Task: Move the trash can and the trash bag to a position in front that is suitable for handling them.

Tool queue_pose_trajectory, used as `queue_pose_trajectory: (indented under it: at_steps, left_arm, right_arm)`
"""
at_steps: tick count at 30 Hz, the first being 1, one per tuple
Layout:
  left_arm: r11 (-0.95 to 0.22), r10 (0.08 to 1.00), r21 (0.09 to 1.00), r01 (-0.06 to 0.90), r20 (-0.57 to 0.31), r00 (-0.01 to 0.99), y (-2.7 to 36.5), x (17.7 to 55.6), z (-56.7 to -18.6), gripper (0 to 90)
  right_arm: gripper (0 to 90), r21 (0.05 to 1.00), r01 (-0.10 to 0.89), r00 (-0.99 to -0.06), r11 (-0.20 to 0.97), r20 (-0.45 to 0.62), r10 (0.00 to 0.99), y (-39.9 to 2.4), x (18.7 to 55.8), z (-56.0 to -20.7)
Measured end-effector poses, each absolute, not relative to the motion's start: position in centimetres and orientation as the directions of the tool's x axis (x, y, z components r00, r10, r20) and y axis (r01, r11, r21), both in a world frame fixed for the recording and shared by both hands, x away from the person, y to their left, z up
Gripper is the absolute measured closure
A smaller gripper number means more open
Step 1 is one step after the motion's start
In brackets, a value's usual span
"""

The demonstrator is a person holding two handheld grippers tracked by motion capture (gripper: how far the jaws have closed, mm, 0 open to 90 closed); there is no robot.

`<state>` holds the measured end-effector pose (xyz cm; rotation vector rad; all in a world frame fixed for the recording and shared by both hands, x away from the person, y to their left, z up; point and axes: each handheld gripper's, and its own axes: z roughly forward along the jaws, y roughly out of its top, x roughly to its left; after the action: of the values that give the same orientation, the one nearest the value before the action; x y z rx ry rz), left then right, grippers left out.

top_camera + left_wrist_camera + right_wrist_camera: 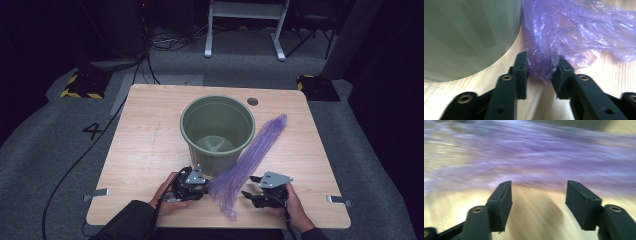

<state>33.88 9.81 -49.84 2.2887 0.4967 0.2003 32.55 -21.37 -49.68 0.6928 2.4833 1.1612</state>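
Observation:
A long crumpled purple plastic bag [255, 150] lies slantwise on the wooden table [150, 145], from the back right down to the front middle. Its near end rests beside an upright, empty green bucket [218, 98]. My left gripper [206, 186] sits at the bucket's foot. In the left gripper view it [541, 65] is shut on a bunched fold of the bag [574, 30], with the bucket wall [466, 35] close on the left. My right gripper [248, 186] is on the bag's other side. In the blurred right gripper view it [539, 192] stands open and empty, just short of the bag [536, 157].
A round cable hole [252, 101] is in the table behind the bucket. Metal brackets [97, 194] [340, 200] stick out at the front corners. On the carpet behind are a white frame [245, 30], cables and yellow-black striped feet [82, 85].

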Motion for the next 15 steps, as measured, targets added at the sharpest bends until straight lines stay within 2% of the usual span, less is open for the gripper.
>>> queue_pose_trajectory:
  at_steps: [1, 3, 8, 11, 15]
  left_arm:
    - [-0.627, 0.411, 0.723, 0.29, -0.009, 0.912, 9.8, 33.9, -49.8, 71.4]
    - [-0.633, 0.402, 0.721, 0.28, -0.003, 0.916, 10.1, 34.0, -49.8, 75.4]
    - [-0.651, 0.366, 0.72, 0.242, 0.018, 0.93, 10.8, 34.1, -49.8, 76.9]
    - [-0.637, 0.367, 0.728, 0.253, -0.002, 0.93, 11.3, 34.4, -49.9, 78.1]
    - [-0.631, 0.372, 0.729, 0.265, -0.014, 0.928, 12.0, 34.5, -49.9, 78.5]
  right_arm:
    - [36.9, 0.779, 0.293, -0.834, 0.554, -0.075, 0.547, -21.4, 32.6, -49.7]
    - [33.8, 0.795, 0.344, -0.787, 0.5, -0.046, 0.615, -23.8, 33.1, -49.4]
    - [32.3, 0.814, 0.41, -0.695, 0.411, -0.012, 0.719, -27.2, 34.0, -49.2]
    - [31.1, 0.82, 0.453, -0.644, 0.35, 0.029, 0.765, -28.5, 34.8, -49.0]
    - [29.7, 0.824, 0.468, -0.592, 0.318, 0.025, 0.806, -29.2, 35.6, -48.7]
